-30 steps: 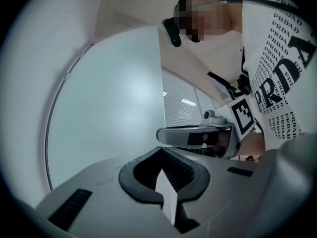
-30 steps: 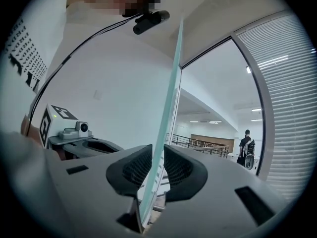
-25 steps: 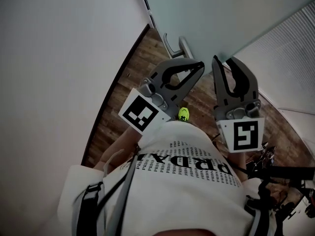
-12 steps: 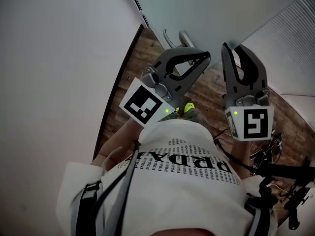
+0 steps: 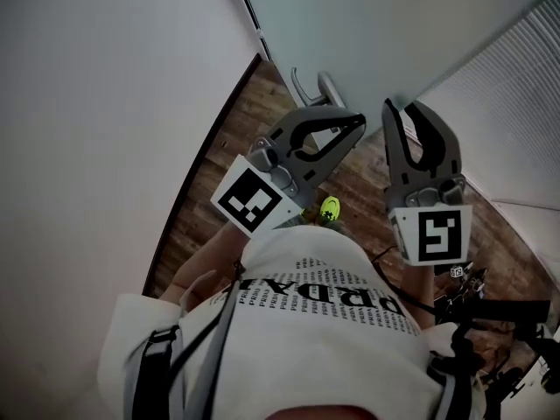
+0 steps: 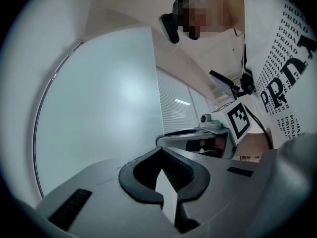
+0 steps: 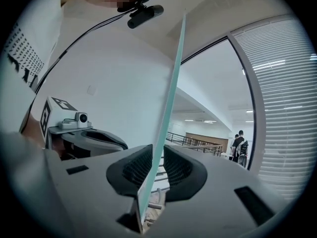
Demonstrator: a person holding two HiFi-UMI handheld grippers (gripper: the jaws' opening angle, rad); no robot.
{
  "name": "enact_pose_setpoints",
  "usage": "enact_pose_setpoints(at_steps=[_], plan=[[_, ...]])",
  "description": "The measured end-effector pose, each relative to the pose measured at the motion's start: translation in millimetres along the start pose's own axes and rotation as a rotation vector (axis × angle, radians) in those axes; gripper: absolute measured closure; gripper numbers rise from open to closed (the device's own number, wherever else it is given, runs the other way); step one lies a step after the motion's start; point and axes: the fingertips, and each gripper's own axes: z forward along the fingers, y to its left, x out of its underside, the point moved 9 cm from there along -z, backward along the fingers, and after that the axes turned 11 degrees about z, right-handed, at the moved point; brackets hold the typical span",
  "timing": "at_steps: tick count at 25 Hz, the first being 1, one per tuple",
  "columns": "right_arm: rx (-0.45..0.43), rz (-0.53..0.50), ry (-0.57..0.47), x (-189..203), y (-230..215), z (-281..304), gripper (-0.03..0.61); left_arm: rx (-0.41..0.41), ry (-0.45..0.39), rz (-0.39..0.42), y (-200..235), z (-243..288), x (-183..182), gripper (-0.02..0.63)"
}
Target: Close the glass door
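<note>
Since a second or so ago, the gap between the free edge of the glass door [image 7: 171,83] and the door frame [image 7: 241,98] has narrowed slightly in the right gripper view. The door looks to be swinging shut, but it is ajar, with the railing [image 7: 198,140] showing through. The right gripper [image 5: 401,105] pinches that edge between its jaws, while the left gripper [image 5: 357,121] hangs just beside the lever handle [image 5: 308,84], jaws pressed together on nothing — so the closing seems under way, short of the frame.

Office building: glass door [image 5: 376,24], window blinds [image 7: 282,108], ceiling strip lights [image 7: 210,121], railed corridor [image 7: 190,139], wood floor [image 5: 236,138].
</note>
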Motion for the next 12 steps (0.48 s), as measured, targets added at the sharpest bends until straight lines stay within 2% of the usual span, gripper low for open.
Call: enact_pose_setpoints(at_steps=[4,7,12], plan=[[-0.027,-0.026,0.018,-10,-3,0,0.517,-0.018,0.002,0.014,1,2,-2,0.615],[-0.049,-0.020,0.032,-11,-8,1,0.517,-0.038,0.017,-0.013,-3,3,0,0.615],[-0.010,-0.024,0.035,2,-10,-6,0.517,-0.007,-0.005,0.000,-10,5,13,0.615]])
